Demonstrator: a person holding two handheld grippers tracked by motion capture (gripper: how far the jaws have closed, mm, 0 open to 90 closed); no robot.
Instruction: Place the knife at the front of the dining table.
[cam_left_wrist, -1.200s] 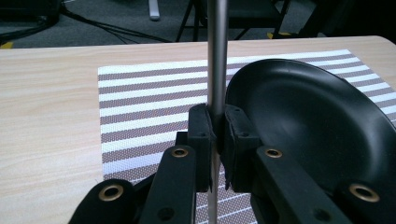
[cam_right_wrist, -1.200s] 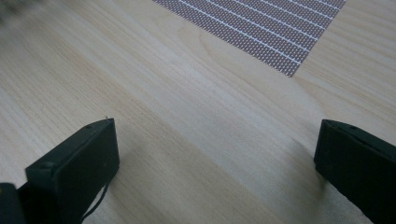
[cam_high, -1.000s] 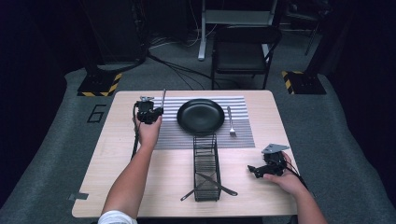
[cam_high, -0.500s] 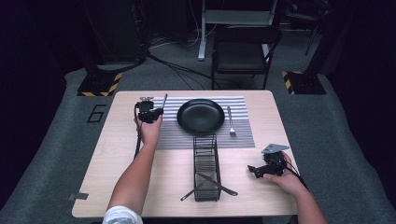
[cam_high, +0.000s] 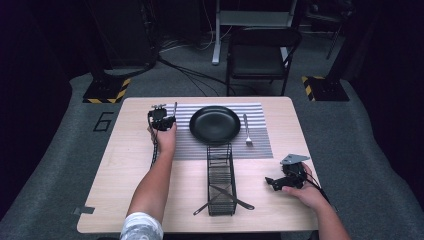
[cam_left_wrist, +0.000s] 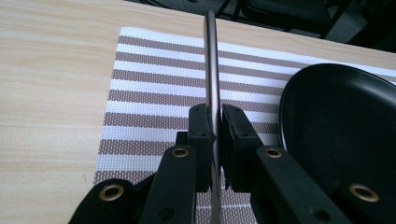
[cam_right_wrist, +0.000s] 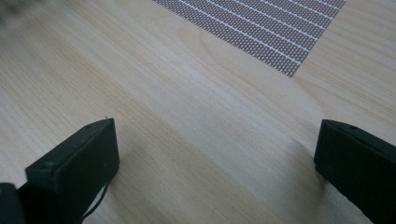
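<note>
My left gripper (cam_high: 167, 120) hovers over the left end of the striped placemat (cam_high: 260, 145), shut on a slim metal utensil (cam_high: 175, 108) that points away from me. In the left gripper view the utensil (cam_left_wrist: 211, 60) stands edge-on between the pads, with the placemat (cam_left_wrist: 154, 88) beneath and the black plate (cam_left_wrist: 341, 126) to the right. The black plate (cam_high: 215, 124) sits mid-mat, and a fork (cam_high: 247, 131) lies to its right. My right gripper (cam_high: 272, 181) rests low near the table's front right, and in its own view the gripper (cam_right_wrist: 217, 140) is open over bare wood.
A black wire caddy (cam_high: 220, 172) stands in front of the plate, with dark utensils (cam_high: 227, 199) lying across its near end. A corner of the placemat (cam_right_wrist: 285, 32) appears in the right gripper view. A folding chair (cam_high: 260, 55) stands beyond the table's far edge.
My left gripper has sunk a little toward the placemat, with the utensil still in it. The right gripper has stayed put.
</note>
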